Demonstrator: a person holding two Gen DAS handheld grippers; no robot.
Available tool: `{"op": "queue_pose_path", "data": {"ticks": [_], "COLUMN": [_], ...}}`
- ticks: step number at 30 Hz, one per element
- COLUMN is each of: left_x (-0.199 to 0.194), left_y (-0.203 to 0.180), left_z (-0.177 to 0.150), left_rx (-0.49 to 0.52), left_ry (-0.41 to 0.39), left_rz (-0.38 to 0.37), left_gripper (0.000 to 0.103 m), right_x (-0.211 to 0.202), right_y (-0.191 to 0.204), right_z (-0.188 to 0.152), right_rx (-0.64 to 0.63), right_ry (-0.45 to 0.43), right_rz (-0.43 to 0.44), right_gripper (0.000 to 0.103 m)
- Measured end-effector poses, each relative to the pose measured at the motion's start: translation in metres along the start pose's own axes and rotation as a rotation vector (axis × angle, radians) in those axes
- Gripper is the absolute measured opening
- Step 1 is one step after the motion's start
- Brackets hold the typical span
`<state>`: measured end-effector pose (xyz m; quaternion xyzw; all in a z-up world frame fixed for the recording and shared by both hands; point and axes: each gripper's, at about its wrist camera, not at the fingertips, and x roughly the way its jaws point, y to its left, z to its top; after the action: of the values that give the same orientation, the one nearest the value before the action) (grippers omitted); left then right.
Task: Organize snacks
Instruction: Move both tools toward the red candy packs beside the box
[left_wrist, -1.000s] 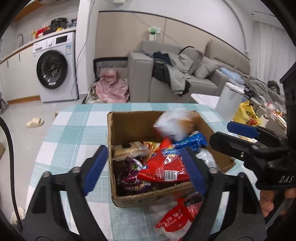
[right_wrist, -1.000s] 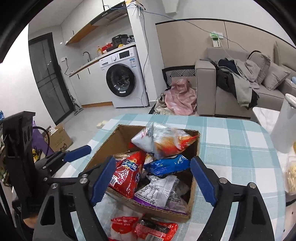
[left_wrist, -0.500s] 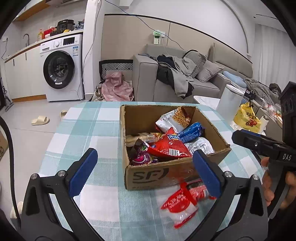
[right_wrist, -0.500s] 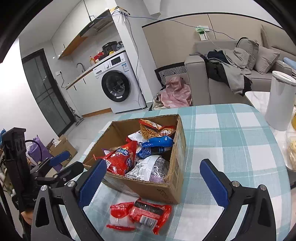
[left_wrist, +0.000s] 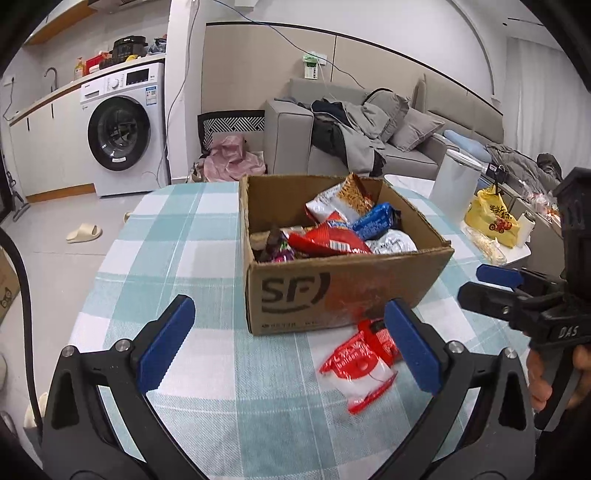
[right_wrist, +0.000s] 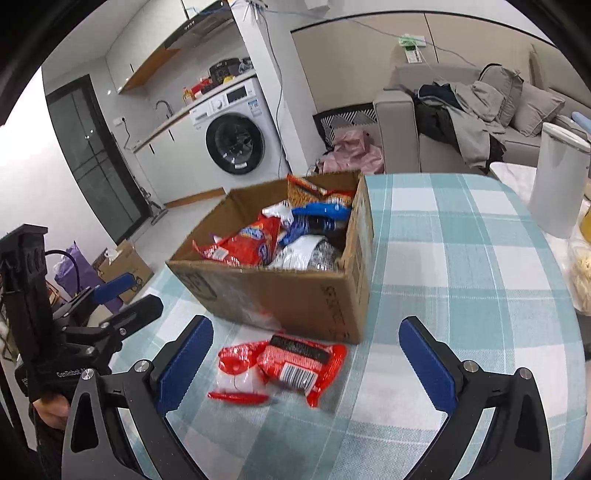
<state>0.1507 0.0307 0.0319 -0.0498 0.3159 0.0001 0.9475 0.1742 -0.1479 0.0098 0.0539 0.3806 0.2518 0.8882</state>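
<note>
Ahead of both tongs, a red snack packet (right_wrist: 282, 369) lies on the checked surface (right_wrist: 461, 280), touching the cardboard box (right_wrist: 295, 295). Left tongs (left_wrist: 288, 343) and right tongs (right_wrist: 306, 360) gape, released; its long axis runs crosswise, roughly centred before the right.

Snack-filled cardboard box (left_wrist: 343, 291), red-and-white packet (left_wrist: 360, 365) flat just before it

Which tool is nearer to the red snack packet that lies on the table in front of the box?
Left, narrowly. The left tool has one pad beside the red snack packet. The right tool frames it, both pads apart from it.
</note>
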Motion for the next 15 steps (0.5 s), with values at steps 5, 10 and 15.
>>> {"op": "queue_pose_path", "data": {"ticks": [5, 10, 15], "left_x": [0.006, 0.018, 0.030], "left_y": [-0.003, -0.006, -0.006], "left_z": [-0.006, -0.013, -0.018], "left_rx": [0.011, 0.021, 0.024], "left_ry": [0.023, 0.064, 0.097], "left_rz": [-0.005, -0.004, 0.004], "left_gripper": [0.102, 0.102, 0.102], "right_x": [0.012, 0.030, 0.048], "right_y": [0.003, 0.004, 0.001], "right_z": [-0.008, -0.015, -0.022], "right_rx": [-0.009, -0.016, -0.013], "right_ry": [0.045, 0.112, 0.175], "right_rz": [-0.012, -0.028, -0.051], "right_gripper": [0.103, 0.103, 0.103]}}
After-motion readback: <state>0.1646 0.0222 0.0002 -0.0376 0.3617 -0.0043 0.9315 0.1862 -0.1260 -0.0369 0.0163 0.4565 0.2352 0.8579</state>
